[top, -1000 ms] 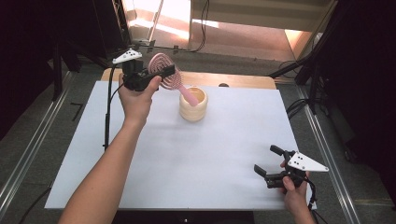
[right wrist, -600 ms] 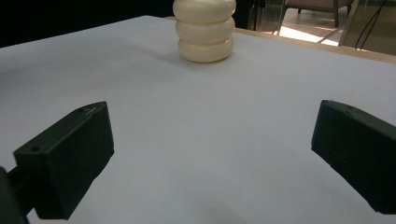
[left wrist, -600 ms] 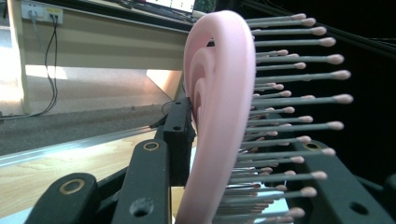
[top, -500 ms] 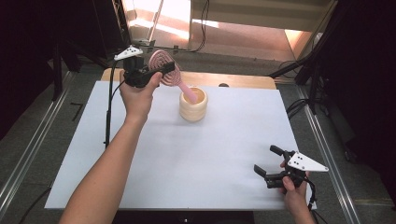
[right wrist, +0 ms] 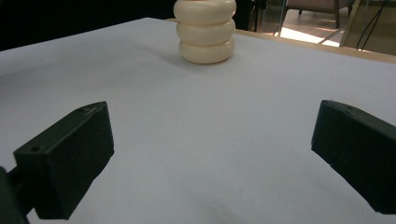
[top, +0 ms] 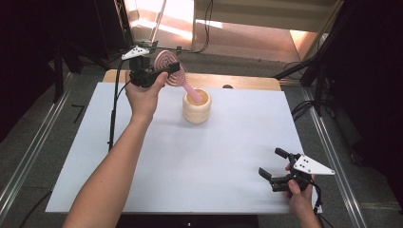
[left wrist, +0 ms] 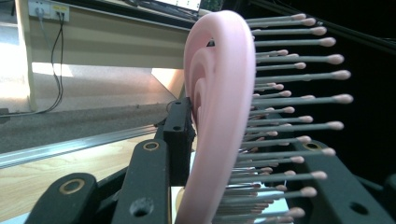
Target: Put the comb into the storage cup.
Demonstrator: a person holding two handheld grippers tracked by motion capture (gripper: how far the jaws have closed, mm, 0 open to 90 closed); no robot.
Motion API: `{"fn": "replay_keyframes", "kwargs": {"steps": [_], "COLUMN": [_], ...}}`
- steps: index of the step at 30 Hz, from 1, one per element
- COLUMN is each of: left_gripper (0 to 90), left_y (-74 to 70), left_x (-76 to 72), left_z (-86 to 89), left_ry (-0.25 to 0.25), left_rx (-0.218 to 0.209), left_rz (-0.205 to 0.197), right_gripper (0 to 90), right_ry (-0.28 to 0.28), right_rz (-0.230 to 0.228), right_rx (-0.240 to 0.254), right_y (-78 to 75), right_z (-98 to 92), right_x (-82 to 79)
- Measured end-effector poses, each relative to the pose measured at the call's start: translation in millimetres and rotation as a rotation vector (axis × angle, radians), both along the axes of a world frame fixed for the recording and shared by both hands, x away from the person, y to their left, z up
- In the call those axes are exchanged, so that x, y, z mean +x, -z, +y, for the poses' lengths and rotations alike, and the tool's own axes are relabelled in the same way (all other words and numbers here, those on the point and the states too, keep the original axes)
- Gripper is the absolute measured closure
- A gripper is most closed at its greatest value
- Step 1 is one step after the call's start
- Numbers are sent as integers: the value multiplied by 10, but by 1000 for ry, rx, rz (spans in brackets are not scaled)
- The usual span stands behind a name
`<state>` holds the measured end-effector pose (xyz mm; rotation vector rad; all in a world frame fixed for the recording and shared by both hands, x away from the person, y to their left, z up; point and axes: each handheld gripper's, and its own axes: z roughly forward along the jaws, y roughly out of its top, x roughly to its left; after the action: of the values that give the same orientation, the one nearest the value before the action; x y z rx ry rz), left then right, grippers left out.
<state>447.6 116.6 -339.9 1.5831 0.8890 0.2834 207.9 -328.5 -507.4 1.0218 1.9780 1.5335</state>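
- Left gripper, held in the left hand above the far left part of the table: jaws clamped on the head of a pink hairbrush.
- Left gripper view: one black jaw presses the smooth pink back of the brush head; the other jaw sits on the bristle side, among the grey bristles with pink tips.
- High view: brush head is lifted clear of the table and tilted; its pink handle slants down and to the right.
- Handle end sits in the mouth of a cream ribbed holder, which stands upright on the white table sheet just right of the left hand.
- Holder looks like three stacked rings; right gripper view shows it upright toward the far edge, well apart from that gripper.
- Right gripper, held in the right hand at the near right corner of the table: jaws wide apart, nothing between them, only bare white sheet in the gap.
- Left forearm stretches from the near edge diagonally up to the brush.
- Beyond the sheet: a strip of wooden tabletop, then floor with cables.
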Motion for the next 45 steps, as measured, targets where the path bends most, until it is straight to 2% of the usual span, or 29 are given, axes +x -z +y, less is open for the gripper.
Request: {"fn": "replay_keyframes", "kwargs": {"steps": [30, 45], "left_gripper": [637, 636], "left_y": [204, 365], "left_x": [80, 93], "left_z": [-161, -242], "left_ry": [-6, -2], "left_rx": [48, 66], "left_rz": [20, 43], "right_gripper": [0, 0], "right_ry": [1, 1], "right_rz": [1, 0], "right_rx": [2, 2], "right_y": [0, -1], "right_z": [-5, -8], "right_x": [2, -2]}}
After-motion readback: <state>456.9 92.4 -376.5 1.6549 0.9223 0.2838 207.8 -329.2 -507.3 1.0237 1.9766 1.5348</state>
